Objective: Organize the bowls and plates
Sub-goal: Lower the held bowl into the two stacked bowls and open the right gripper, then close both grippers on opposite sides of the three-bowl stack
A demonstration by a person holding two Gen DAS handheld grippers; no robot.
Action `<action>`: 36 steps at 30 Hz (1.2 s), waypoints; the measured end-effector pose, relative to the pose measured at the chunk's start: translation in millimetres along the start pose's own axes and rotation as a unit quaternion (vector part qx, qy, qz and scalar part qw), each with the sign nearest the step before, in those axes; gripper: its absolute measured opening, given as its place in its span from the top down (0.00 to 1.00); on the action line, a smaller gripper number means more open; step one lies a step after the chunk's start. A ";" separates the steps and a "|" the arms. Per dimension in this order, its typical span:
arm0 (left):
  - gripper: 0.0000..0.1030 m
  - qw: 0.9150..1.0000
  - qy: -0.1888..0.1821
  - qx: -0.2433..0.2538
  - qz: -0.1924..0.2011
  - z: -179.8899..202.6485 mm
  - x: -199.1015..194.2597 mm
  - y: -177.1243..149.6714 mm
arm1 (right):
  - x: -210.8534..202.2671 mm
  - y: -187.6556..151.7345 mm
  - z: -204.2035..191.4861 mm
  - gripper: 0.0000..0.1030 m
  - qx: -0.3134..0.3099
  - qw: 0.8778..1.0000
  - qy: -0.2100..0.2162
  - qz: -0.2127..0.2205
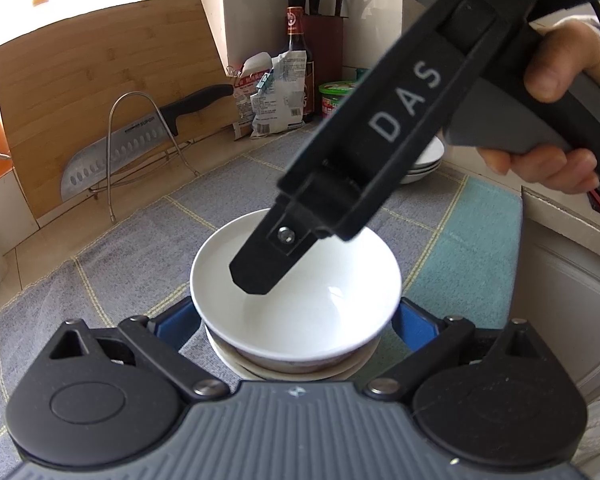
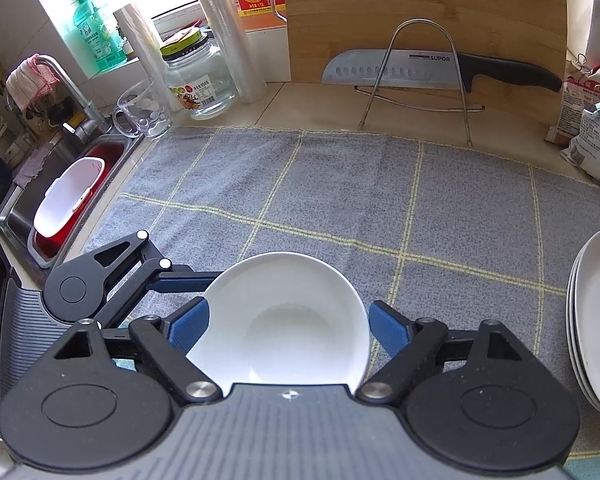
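Note:
A white bowl [image 1: 312, 296] sits nested on top of another bowl [image 1: 236, 362] on the grey checked cloth [image 2: 340, 192]. My left gripper [image 1: 294, 320] is open, with a blue finger [image 1: 176, 320] on either side of the stack below the top rim. A black finger [image 1: 260, 264] of the right gripper reaches down over the bowl from the upper right, held by a hand [image 1: 560, 60]. In the right wrist view the bowl [image 2: 284, 320] lies between the pads of my right gripper [image 2: 288, 328]. That gripper is open, with a clear gap at the right pad [image 2: 388, 328].
A stack of white plates [image 2: 596, 320] rests on the cloth to the right. A cutting board [image 2: 420, 12] and a knife [image 2: 420, 66] on a wire rack stand at the back. A sink [image 2: 60, 184] with a red basin lies left, near a jar [image 2: 198, 80] and a glass mug [image 2: 144, 108].

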State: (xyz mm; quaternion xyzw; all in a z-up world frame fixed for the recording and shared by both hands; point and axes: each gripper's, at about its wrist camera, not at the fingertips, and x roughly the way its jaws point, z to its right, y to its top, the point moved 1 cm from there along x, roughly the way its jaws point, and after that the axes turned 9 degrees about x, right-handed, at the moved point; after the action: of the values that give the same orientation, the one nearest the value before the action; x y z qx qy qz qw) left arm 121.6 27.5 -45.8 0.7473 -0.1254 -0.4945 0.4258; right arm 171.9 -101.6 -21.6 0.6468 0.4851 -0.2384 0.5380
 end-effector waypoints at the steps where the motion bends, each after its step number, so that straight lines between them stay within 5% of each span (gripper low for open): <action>1: 0.01 1.000 -0.006 -0.008 0.002 -2.0 -1.5 -0.5 | 0.5 -1.1 -0.9 0.06 -0.002 1.000 0.000 0.001; 23: 0.01 0.997 -0.033 -0.034 -0.056 -15.6 -6.5 -30.7 | -23.7 -30.2 -2.2 0.00 -0.049 0.998 0.009 0.043; 30: 0.01 0.995 -0.026 -0.038 -0.087 -13.6 12.9 -42.5 | -26.8 -53.7 3.8 0.00 -0.076 0.997 0.014 0.024; 36: 0.01 0.993 -0.027 -0.040 -0.108 -8.4 24.9 -47.0 | -5.2 -75.9 18.9 0.00 -0.094 0.995 -0.026 -0.008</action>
State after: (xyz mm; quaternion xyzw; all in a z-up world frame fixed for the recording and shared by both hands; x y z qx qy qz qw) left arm 129.8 45.1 -96.0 0.7253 -0.0354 -0.5621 0.3960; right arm 106.7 -124.8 -58.3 0.5833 0.4961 -0.2124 0.6071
